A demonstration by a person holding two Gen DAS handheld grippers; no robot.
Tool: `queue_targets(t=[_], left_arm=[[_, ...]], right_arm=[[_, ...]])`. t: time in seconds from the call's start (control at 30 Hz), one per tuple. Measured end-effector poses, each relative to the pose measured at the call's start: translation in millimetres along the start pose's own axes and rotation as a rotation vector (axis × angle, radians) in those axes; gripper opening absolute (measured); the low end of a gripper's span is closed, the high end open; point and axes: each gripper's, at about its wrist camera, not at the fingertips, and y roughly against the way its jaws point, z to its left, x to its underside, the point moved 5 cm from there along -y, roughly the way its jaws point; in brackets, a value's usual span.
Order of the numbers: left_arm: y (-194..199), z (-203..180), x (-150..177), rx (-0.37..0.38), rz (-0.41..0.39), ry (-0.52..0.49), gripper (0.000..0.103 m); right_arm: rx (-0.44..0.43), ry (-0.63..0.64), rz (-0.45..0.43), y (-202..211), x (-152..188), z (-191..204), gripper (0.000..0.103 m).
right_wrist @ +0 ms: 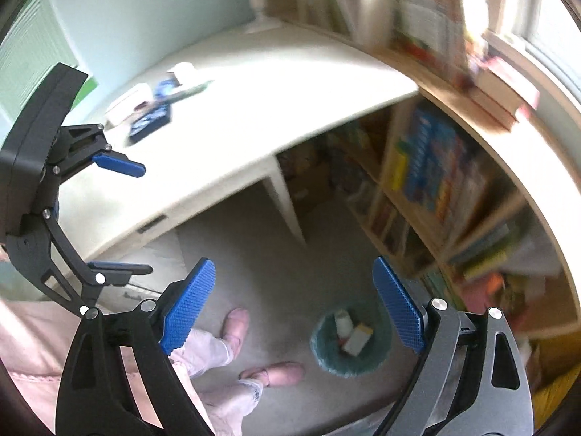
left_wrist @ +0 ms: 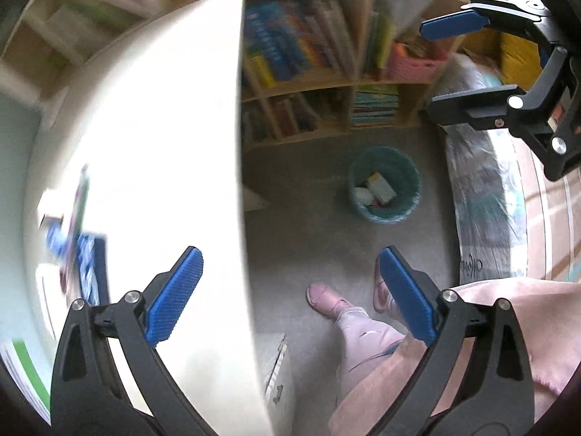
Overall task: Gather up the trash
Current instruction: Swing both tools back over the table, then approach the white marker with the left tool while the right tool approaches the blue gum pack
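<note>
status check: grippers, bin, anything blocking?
Left gripper and right gripper open, empty. Teal bin on carpet, already holding trash. More items on desk. Nothing blocking.

Your left wrist view looks steeply down past the desk edge to the floor, your right wrist view tilts down from farther right, both share the teal bin and bookshelf

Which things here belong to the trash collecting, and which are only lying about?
For the job:
- teal bin on the floor, trash already inside
- items on the white desk, too blurred to name

Lying about:
- bookshelf
- pink crate
- books on top
</note>
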Motion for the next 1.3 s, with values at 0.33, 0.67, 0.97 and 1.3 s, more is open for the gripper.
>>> queue_targets(t=[0.33, 0.67, 0.97, 1.3], left_arm=[[19.7, 106.9, 83.2, -0.112, 0.029, 0.265, 0.096], [26.7, 191.7, 160.1, -0.167, 0.066, 0.475, 0.096], [24.9, 255.4, 212.5, -0.186, 0.100, 0.605, 0.096], [17.2, 311.4, 253.4, -0.188, 0.127, 0.686, 0.096]], right_arm=[[-0.089, 0.285, 0.018, -52.7, -80.7, 100.4, 0.088], [-0.154, 0.463, 0.060, -107.3, -140.2, 181.2, 0.088], [-0.191, 0.526, 0.149, -156.3, -166.4, 222.6, 0.088], [-0.190, 0.550, 0.216, -193.0, -184.1, 239.1, 0.088]])
